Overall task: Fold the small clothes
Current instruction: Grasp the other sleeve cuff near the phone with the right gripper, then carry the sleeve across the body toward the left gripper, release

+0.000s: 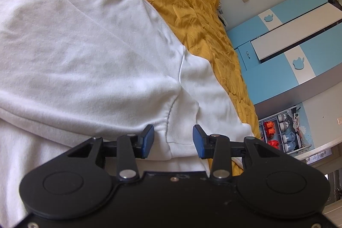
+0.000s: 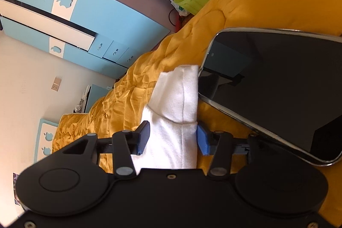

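Bright daylight fills both views, soft and even, with no hard shadows. Ahead of the left gripper's [image 1: 173,140] jaws the white shirt [image 1: 85,46] is nearly blown out, its folds showing only as faint grey shading. The mustard bedspread [image 1: 192,3] beyond keeps crisp wrinkles. Just right of the right gripper's [image 2: 172,137] jaws, a dark phone screen [image 2: 277,82] throws back dim reflections and a thin glint along its rim. Fisheye bending bows the blue wardrobe [image 2: 96,20] far to the left of those jaws. Corners darken, and both gripper bodies sit slightly soft up close.
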`<state>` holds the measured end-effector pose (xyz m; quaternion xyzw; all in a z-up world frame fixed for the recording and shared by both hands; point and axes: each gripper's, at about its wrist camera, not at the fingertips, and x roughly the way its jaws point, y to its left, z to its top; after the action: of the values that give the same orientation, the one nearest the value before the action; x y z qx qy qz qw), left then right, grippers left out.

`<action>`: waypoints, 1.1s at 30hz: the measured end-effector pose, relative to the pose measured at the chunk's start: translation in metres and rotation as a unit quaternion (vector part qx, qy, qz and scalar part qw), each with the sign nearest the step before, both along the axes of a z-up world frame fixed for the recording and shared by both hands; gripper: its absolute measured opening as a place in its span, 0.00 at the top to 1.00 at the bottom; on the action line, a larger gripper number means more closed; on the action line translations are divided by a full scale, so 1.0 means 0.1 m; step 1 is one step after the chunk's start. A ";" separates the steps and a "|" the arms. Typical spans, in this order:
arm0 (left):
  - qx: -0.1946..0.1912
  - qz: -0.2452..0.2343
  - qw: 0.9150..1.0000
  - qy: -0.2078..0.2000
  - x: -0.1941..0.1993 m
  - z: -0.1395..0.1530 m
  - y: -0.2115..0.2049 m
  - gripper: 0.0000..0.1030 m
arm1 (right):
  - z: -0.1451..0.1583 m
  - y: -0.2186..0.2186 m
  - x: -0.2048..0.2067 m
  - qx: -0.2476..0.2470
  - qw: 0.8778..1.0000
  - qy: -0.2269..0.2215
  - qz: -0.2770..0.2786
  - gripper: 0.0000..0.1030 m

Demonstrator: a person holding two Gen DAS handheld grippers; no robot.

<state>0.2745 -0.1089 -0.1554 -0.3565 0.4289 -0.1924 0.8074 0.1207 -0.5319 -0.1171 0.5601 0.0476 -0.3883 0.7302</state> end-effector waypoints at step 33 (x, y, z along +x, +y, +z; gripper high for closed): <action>-0.064 0.266 0.962 -0.022 -0.99 0.25 2.69 0.60 | 0.87 4.67 1.11 -0.172 0.798 -0.086 0.572 0.64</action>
<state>0.1757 0.1602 -0.1299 -0.5043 0.2873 -0.0053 0.8143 0.2320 -0.0647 -0.0305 0.3276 0.2290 0.1477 0.9047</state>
